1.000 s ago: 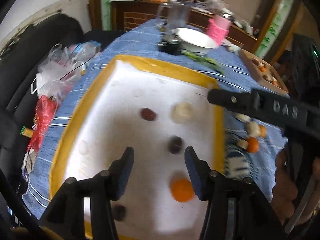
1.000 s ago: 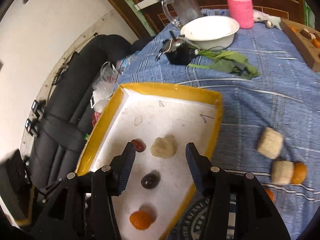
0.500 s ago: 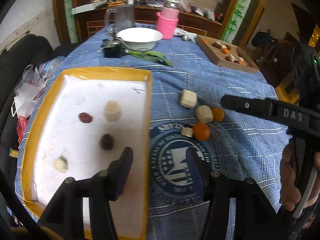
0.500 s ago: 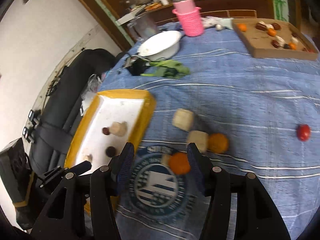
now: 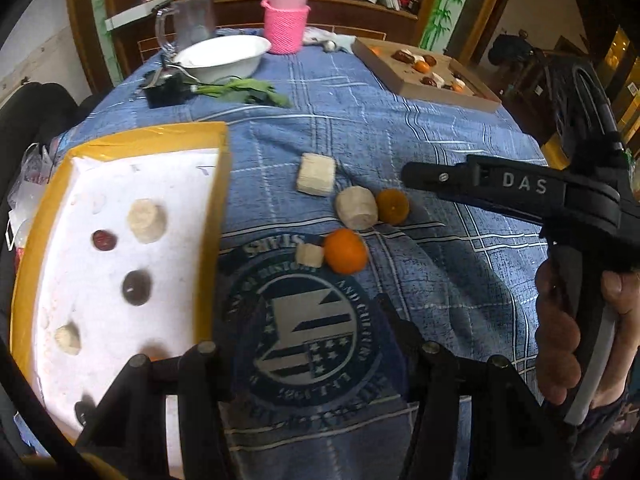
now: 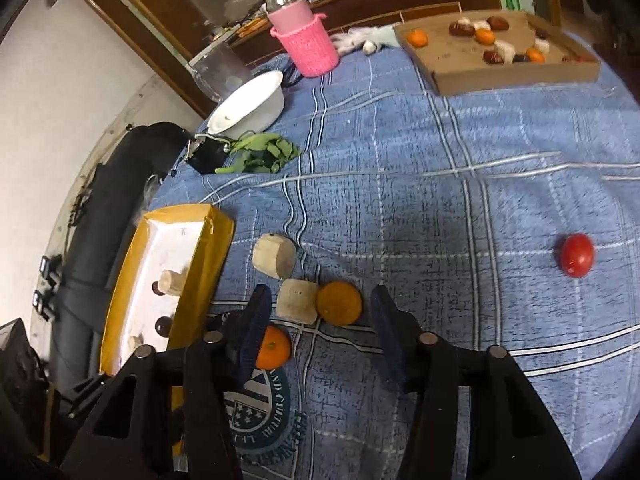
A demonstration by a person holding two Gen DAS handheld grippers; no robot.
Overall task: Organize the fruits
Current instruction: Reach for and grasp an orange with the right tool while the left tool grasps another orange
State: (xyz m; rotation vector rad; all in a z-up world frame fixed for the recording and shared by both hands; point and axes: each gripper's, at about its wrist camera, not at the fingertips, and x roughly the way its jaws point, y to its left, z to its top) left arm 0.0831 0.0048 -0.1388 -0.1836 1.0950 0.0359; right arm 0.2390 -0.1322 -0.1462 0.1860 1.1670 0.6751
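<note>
The loose fruit lies in a cluster on the blue plaid tablecloth, just right of the yellow-rimmed foam tray: two oranges, the duller orange touching a pale cut chunk, the brighter orange nearer. A red tomato sits well apart to the right. My guess — this is a pick-up step. The right gripper hovers over the chunk and duller orange, jaws closing, pads not yet pressing either; it needs to settle on one. The left gripper hangs empty, jaws parted. "DAS" shows on the right tool; the cloth's seal reads "STARS".
</note>
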